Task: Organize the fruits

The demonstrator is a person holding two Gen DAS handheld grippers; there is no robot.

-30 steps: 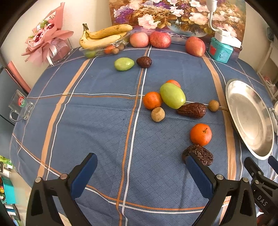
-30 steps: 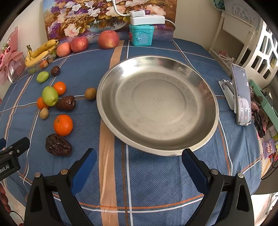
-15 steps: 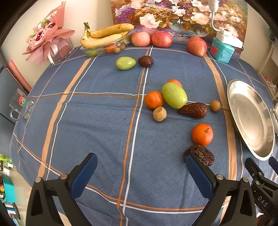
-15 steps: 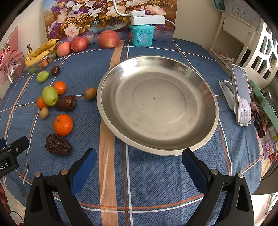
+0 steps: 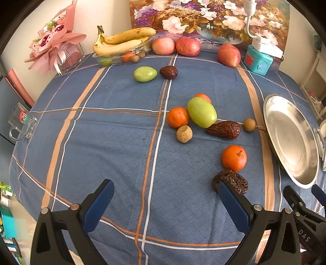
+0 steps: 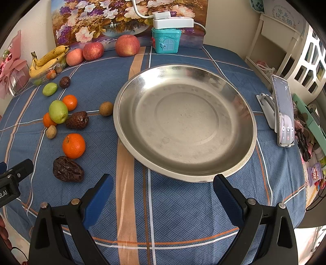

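Both grippers, left (image 5: 165, 200) and right (image 6: 163, 195), we are holding wide apart and empty, while fruits are lying beside the bare metal plate (image 6: 247, 114).

Home, tablecloth (image 5: 114, 142), flower painting (image 6: 114, 18), bouquet (image 5: 55, 46)

A wide steel plate (image 6: 184, 124) lies bare on the blue plaid surface (image 5: 114, 142). Left of it are scattered three oranges (image 5: 234, 158), two green fruits (image 5: 201, 112), three wrinkled dark dates (image 5: 231, 181) and two small brown round fruits (image 5: 184, 134).
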